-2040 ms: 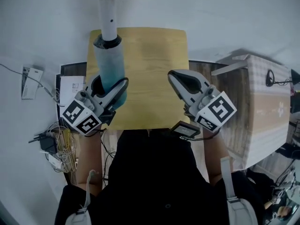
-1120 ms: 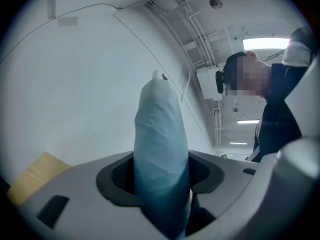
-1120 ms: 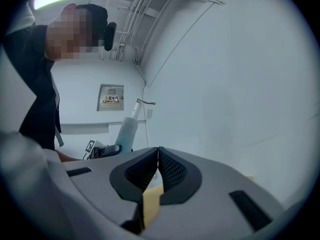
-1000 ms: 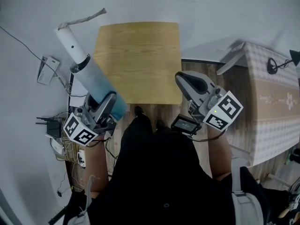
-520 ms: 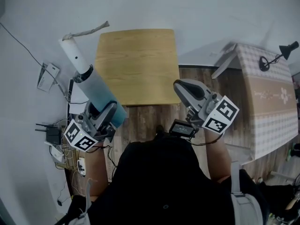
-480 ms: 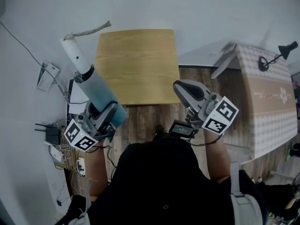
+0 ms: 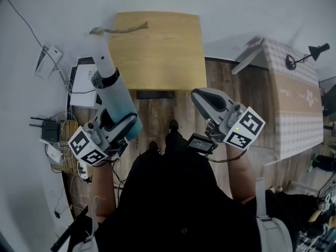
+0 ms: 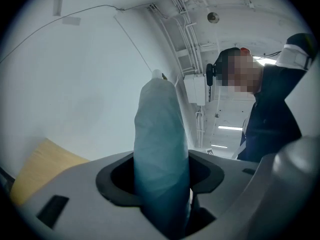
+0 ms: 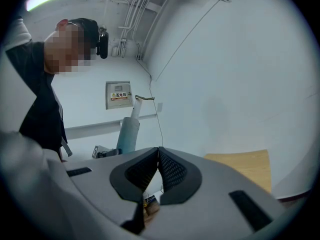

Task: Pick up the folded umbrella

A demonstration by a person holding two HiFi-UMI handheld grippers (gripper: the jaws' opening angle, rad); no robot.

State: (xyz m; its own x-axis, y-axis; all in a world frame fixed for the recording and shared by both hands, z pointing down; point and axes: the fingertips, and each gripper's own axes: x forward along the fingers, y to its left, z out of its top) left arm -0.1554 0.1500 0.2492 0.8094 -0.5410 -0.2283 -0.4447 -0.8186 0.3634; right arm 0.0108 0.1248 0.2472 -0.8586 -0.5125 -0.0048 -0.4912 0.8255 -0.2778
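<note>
since two seconds back both grippers have come off the wooden table point(image 7: 157, 51) toward me, and the folded umbrella point(image 7: 119, 96), which then stood over the table's left part, now sits off its near left corner above the plank floor point(image 7: 157, 114). my left gripper point(image 7: 119, 126) has its jaws spread wide and pressed against the umbrella's teal sleeve; in the left gripper view the sleeve point(image 8: 160, 134) rises straight out from between the dark pads of the left gripper point(image 8: 161, 184), with a sliver of the table point(image 8: 35, 171) low at the left. the umbrella's white handle point(image 7: 103, 59) points away from me along the table's left edge, and its braided strap point(image 7: 118, 30) hangs across the table's far left corner. my right gripper point(image 7: 202, 95) hovers off the table's near right corner, its jaws brought together with the tips meeting and nothing between them, as the right gripper view shows point(image 9: 158, 151); that view also catches the umbrella point(image 9: 128, 131) beyond the jaws and the table point(image 9: 245, 166) to the right. left of the table a black router point(image 7: 47, 133) lies among tangled cables, and well to the table's right stands a checked-cloth table point(image 7: 294, 104) with a small black lamp point(image 7: 302, 56) on it.
</note>
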